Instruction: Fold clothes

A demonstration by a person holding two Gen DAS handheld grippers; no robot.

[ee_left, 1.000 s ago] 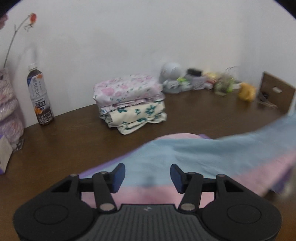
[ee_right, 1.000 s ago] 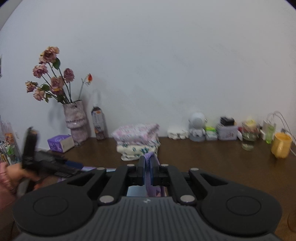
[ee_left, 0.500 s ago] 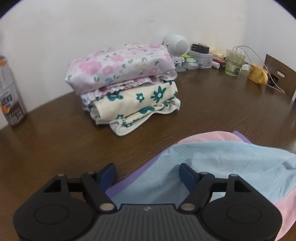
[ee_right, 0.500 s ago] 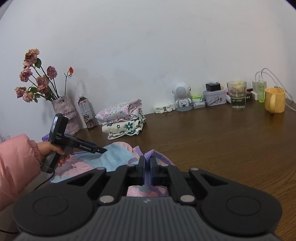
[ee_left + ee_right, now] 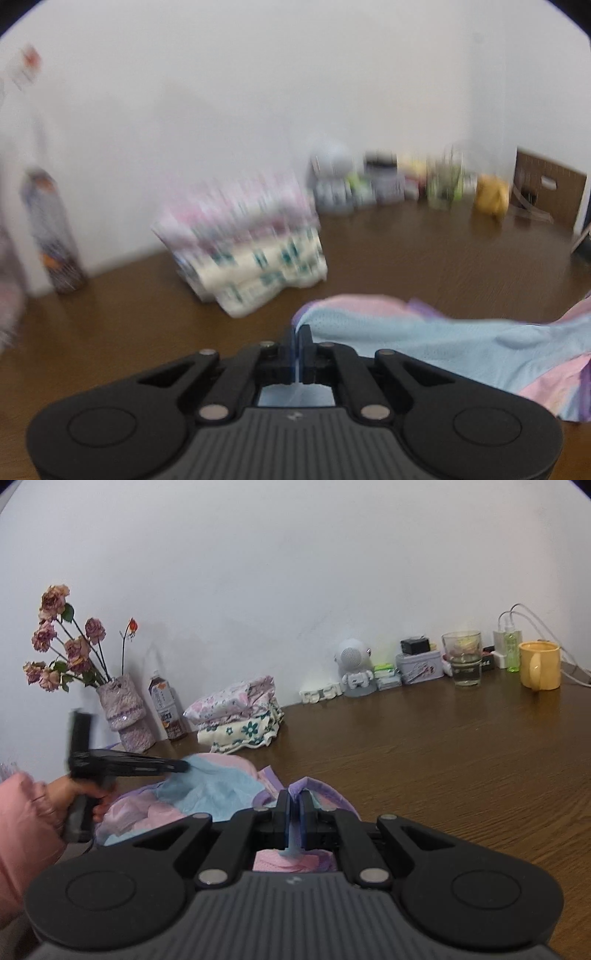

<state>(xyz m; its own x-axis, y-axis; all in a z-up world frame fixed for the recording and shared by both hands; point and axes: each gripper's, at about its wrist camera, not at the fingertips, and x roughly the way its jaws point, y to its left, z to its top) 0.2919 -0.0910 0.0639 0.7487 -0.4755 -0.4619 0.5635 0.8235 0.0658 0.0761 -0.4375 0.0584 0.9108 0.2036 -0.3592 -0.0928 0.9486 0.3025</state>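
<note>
We look low and close along each gripper's fingers, across the brown table [image 5: 461,760] toward the white wall [image 5: 295,572]. Both views share the folded pile [image 5: 243,243] [image 5: 240,716] at centre left, blurred in ours from the left wrist.

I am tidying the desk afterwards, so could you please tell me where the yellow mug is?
In the right wrist view, the yellow mug stands far right on the table, near the wall, beside the green bottle.

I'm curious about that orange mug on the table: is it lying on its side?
No, the orange mug stands upright on the brown table, near the wall beside a glass.
</note>
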